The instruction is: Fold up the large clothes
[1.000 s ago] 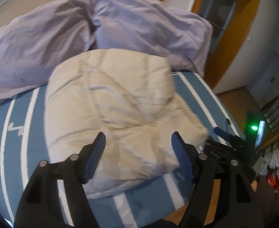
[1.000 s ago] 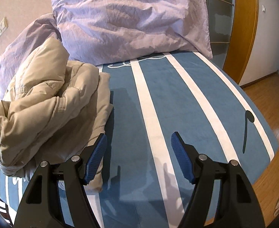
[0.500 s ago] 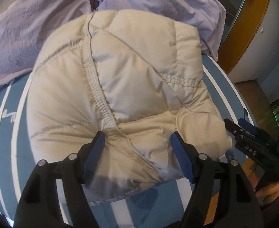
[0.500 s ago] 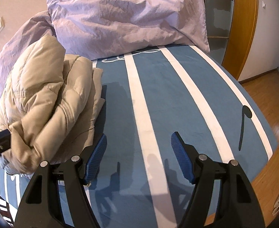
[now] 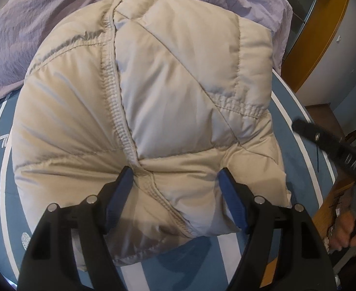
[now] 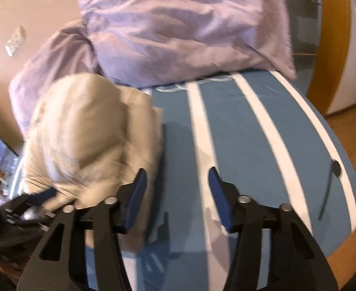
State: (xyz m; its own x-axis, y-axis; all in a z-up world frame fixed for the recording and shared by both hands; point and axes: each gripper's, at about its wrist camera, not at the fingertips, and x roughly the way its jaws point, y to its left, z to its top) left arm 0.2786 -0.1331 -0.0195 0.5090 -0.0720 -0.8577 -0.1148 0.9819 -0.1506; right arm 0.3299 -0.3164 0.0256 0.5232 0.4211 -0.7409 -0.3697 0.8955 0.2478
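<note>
Right gripper (image 6: 176, 177), closing on nothing, alone shows bare bedspread (image 6: 245, 145) beside the jacket (image 6: 88, 133).

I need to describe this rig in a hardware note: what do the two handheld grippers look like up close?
Both look alike. The left gripper and right gripper each have two glossy black plastic arms with cut-out slots and round silver pivot pins, ending in flat blue ribbed pads. In the left view, the right gripper's black body shows white lettering, too blurred to read. No cables or sleeves are visible.

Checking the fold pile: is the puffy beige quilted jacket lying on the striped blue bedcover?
Yes, the puffy beige quilted jacket sits bundled on the striped blue bedcover.
</note>
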